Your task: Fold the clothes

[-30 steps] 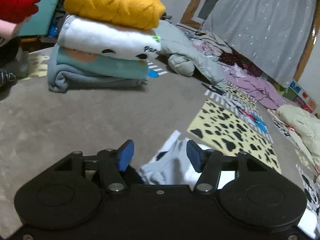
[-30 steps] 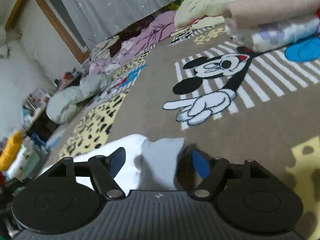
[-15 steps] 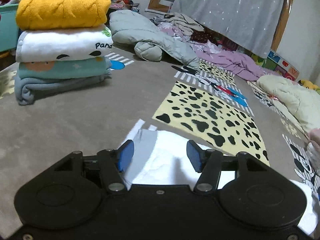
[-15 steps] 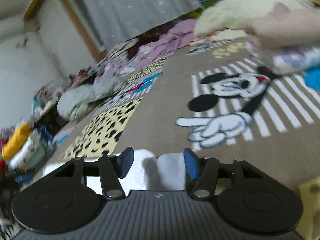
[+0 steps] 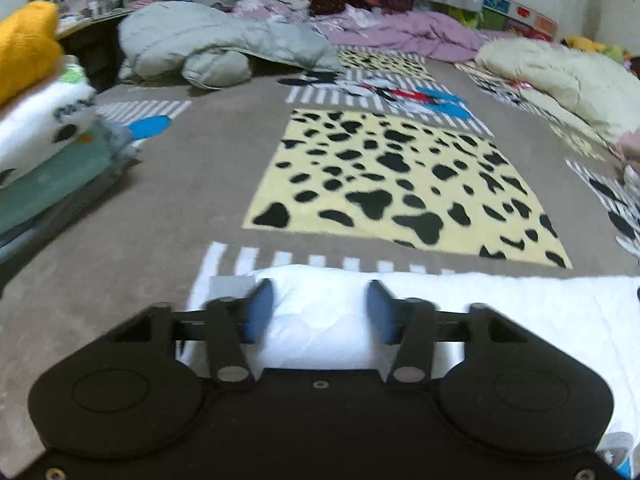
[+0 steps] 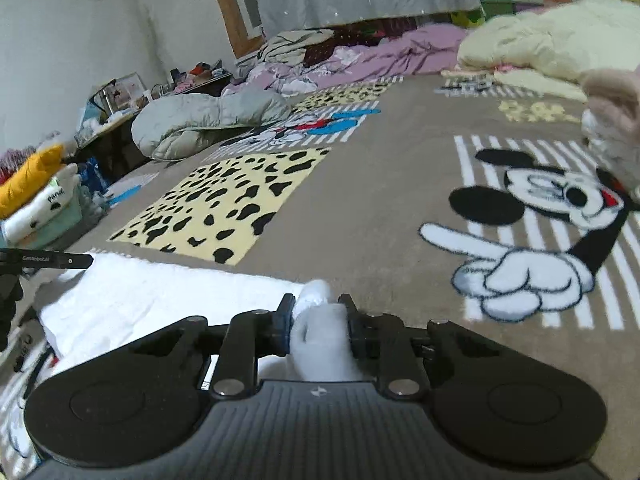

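Note:
A white garment (image 5: 500, 312) lies flat along the near part of a patterned carpet (image 5: 224, 184). My left gripper (image 5: 319, 311) is open and low over the garment's left end. A bulge of white cloth sits between its blue pads (image 5: 258, 310), and they do not pinch it. In the right wrist view the same white garment (image 6: 160, 292) stretches away to the left. My right gripper (image 6: 319, 318) is shut on a bunched fold of the garment's right end. The left gripper's black body (image 6: 44, 261) shows at that view's left edge.
A stack of folded clothes (image 5: 36, 132), yellow on top, stands at the left. A grey padded jacket (image 5: 216, 46), purple bedding (image 5: 400, 34) and a cream duvet (image 5: 560, 76) line the far side. Another folded pile (image 6: 612, 128) sits at the right.
The right gripper's fingers have shut on the white cloth. The left gripper has swung right, away from the stack, and now lies square to the garment's edge, still open.

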`<state>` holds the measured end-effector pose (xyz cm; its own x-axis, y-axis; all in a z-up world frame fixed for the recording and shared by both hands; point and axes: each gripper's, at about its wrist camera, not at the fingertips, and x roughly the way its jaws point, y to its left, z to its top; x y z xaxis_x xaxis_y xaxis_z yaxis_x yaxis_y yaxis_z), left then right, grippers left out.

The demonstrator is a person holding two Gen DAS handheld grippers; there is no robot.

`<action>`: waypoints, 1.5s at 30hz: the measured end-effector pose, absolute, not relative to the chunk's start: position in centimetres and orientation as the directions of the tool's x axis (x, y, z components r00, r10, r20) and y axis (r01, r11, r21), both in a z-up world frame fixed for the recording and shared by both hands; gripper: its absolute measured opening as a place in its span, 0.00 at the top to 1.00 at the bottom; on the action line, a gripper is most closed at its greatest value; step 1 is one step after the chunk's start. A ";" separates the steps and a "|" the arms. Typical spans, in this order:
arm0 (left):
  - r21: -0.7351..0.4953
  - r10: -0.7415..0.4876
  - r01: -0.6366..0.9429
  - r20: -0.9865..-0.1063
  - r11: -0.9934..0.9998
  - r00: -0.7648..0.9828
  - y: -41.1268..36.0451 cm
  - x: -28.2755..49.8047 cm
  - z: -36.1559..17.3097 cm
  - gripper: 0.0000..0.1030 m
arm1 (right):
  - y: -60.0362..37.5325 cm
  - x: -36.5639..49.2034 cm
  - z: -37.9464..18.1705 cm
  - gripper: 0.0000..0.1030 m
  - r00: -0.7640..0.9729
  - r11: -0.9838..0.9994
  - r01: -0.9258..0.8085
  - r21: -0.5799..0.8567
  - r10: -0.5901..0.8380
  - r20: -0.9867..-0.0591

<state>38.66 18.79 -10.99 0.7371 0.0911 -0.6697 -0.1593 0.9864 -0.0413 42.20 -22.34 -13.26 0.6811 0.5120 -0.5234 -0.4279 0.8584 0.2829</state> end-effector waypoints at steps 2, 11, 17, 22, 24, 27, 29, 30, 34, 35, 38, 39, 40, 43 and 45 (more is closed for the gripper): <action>-0.036 0.090 -0.154 -0.671 0.987 0.736 18.6 38.9 -11.2 0.82 | -22.1 42.0 -13.2 0.82 0.685 0.859 -0.435 0.271 0.510 -0.520; -0.112 0.053 -0.138 -0.559 0.984 0.828 19.0 35.3 -8.4 0.95 | -22.9 40.5 -11.0 0.84 0.723 0.846 -0.449 0.288 0.533 -0.439; -0.128 0.035 -0.101 -0.438 0.987 0.898 18.6 30.8 -6.2 0.95 | -23.8 37.3 -9.1 0.84 0.724 0.820 -0.492 0.293 0.572 -0.385; -0.127 0.016 -0.067 -0.368 0.990 0.930 18.3 25.9 -5.0 0.95 | -25.4 32.8 -7.5 0.84 0.735 0.807 -0.526 0.268 0.590 -0.334; -0.116 0.013 -0.059 -0.363 0.992 0.932 18.1 23.9 -5.0 0.95 | -26.0 31.2 -7.3 0.84 0.741 0.803 -0.538 0.258 0.596 -0.309; -0.106 0.007 -0.048 -0.364 0.993 0.931 17.9 21.1 -5.3 0.95 | -26.2 28.7 -7.4 0.84 0.743 0.802 -0.556 0.220 0.598 -0.303; -0.097 0.002 -0.040 -0.365 0.994 0.931 17.8 19.3 -5.4 0.95 | -26.0 26.7 -7.6 0.84 0.741 0.802 -0.570 0.178 0.595 -0.312; -0.092 0.002 -0.038 -0.365 0.995 0.931 17.8 18.4 -5.6 0.95 | -25.8 25.7 -7.7 0.83 0.740 0.803 -0.576 0.154 0.592 -0.319; -0.081 -0.004 -0.026 -0.356 0.996 0.934 17.9 15.0 -6.2 0.95 | -24.8 21.6 -8.5 0.83 0.728 0.792 -0.608 0.052 0.583 -0.360; -0.077 -0.010 -0.019 -0.357 0.997 0.934 17.9 14.1 -6.3 0.95 | -24.6 20.8 -8.7 0.83 0.723 0.788 -0.615 0.040 0.583 -0.371; -0.058 -0.033 0.012 -0.372 0.998 0.928 17.7 11.8 -7.0 0.95 | -24.3 18.8 -9.3 0.82 0.711 0.778 -0.628 -0.005 0.571 -0.411; -0.049 -0.045 0.028 -0.380 0.998 0.924 17.5 11.1 -7.3 0.95 | -24.2 18.1 -9.4 0.82 0.707 0.775 -0.632 -0.020 0.566 -0.424; -0.040 -0.056 0.044 -0.389 0.998 0.920 17.4 10.4 -7.6 0.95 | -24.1 17.6 -9.6 0.80 0.706 0.774 -0.632 -0.036 0.555 -0.440; -0.024 -0.082 0.079 -0.443 0.997 0.893 17.2 9.0 -8.5 0.91 | -24.1 16.3 -10.2 0.62 0.699 0.778 -0.625 -0.057 0.526 -0.485; -0.024 -0.096 0.096 -0.485 0.995 0.869 17.3 8.1 -8.8 0.84 | -24.4 15.6 -10.5 0.51 0.697 0.788 -0.614 -0.055 0.508 -0.506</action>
